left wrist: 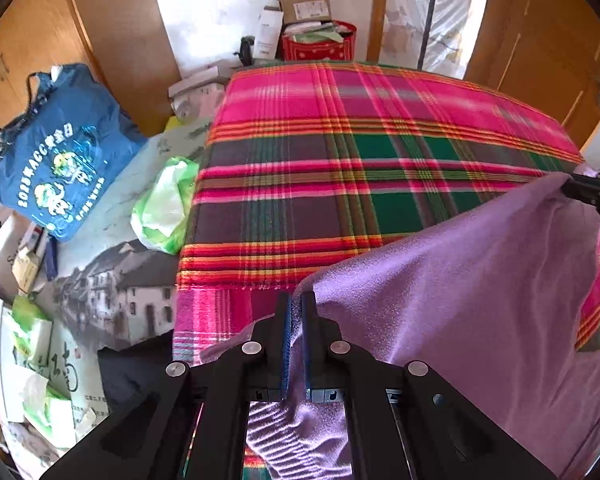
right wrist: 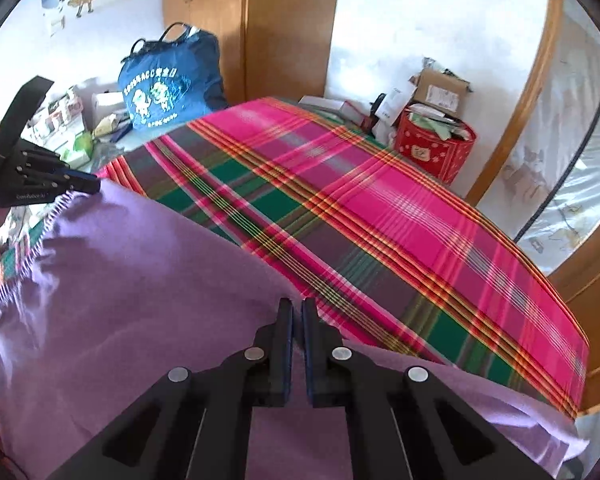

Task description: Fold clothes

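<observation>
A purple fleece garment [left wrist: 460,292] hangs stretched between both grippers above the plaid blanket [left wrist: 340,168]. My left gripper [left wrist: 297,300] is shut on one upper edge of the garment; cloth runs down between its fingers. The right gripper [left wrist: 572,190] shows at the far right edge, pinching the other corner. In the right wrist view the same garment [right wrist: 132,280] fills the lower left, my right gripper [right wrist: 298,308] is shut on its edge, and the left gripper [right wrist: 90,186] grips the far corner at the left. The blanket [right wrist: 380,220] lies flat beyond.
A blue tote bag [left wrist: 56,152], a green plastic bag [left wrist: 164,208], boxes and tissue packs crowd the left side. A red bin [left wrist: 320,44] and a cardboard box [left wrist: 304,4] stand past the far edge. Wooden wardrobe doors [right wrist: 288,24] stand behind.
</observation>
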Demonstrator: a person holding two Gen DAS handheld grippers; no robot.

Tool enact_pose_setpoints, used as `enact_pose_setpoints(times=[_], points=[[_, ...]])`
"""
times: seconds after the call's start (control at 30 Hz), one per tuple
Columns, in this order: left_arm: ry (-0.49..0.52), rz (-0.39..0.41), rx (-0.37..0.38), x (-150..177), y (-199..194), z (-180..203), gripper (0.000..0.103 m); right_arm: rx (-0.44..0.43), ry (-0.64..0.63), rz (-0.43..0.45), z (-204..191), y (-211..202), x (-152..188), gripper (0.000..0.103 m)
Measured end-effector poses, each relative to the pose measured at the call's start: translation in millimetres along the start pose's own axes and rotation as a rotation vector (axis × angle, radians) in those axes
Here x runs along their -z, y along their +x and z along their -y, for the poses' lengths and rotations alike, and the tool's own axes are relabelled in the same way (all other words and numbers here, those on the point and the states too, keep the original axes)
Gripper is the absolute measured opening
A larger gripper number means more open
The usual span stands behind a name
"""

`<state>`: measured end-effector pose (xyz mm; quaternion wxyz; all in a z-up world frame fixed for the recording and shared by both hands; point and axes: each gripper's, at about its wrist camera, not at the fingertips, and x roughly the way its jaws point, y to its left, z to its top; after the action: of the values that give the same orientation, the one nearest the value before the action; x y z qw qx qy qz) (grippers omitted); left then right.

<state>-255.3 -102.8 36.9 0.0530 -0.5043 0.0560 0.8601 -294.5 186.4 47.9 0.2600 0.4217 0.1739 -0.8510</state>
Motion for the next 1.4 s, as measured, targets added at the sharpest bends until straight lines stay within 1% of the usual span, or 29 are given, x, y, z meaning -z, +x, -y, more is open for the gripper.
enact_pose_setpoints(times=[0.13, 0.33, 0.63, 0.77, 0.9, 1.0, 1.07, 1.17, 1.2, 1.23, 1.27, 1.3, 1.33, 1.4], points=[[0.014, 0.035, -0.005, 7, -18, 5, 0.005, 0.014, 0.020, 0.020, -10, -25, 7, 0.005], [0.032, 0.078, -0.003, 18, -45, 11, 0.005, 0.012, 0.044, 0.047, -30, -68, 23, 0.005], [0.055, 0.143, -0.013, 39, -89, 19, 0.003, 0.056, 0.052, 0.076, -61, -116, 49, 0.005], [0.059, 0.148, -0.025, 50, -101, 18, 0.002, 0.093, 0.062, 0.079, -74, -132, 62, 0.005], [0.058, 0.151, -0.018, 62, -113, 17, 0.002, 0.098, 0.055, 0.085, -95, -148, 77, 0.005], [0.043, 0.141, -0.003, 67, -113, 13, 0.002, 0.124, 0.033, 0.077, -107, -153, 86, 0.005], [0.014, 0.122, 0.010, 67, -110, 10, 0.004, 0.131, 0.029, 0.067, -111, -151, 89, 0.005], [-0.008, 0.114, -0.004, 63, -104, 7, 0.005, 0.130, 0.039, 0.061, -111, -148, 91, 0.005], [-0.012, 0.107, 0.007, 61, -102, 5, 0.006, 0.126, 0.046, 0.060, -111, -147, 91, 0.005], [-0.033, 0.092, 0.043, 58, -100, 2, 0.012, 0.123, 0.051, 0.059, -111, -146, 91, 0.005], [-0.054, 0.077, 0.079, 55, -97, -2, 0.025, 0.121, 0.054, 0.058, -111, -146, 92, 0.005], [-0.076, 0.062, 0.115, 52, -95, -6, 0.029, 0.119, 0.057, 0.057, -111, -145, 92, 0.005], [-0.101, 0.042, 0.155, 49, -91, -10, 0.030, 0.117, 0.059, 0.056, -110, -145, 93, 0.005], [-0.193, -0.043, 0.260, 40, -79, -18, 0.030, 0.112, 0.065, 0.055, -110, -144, 94, 0.005]])
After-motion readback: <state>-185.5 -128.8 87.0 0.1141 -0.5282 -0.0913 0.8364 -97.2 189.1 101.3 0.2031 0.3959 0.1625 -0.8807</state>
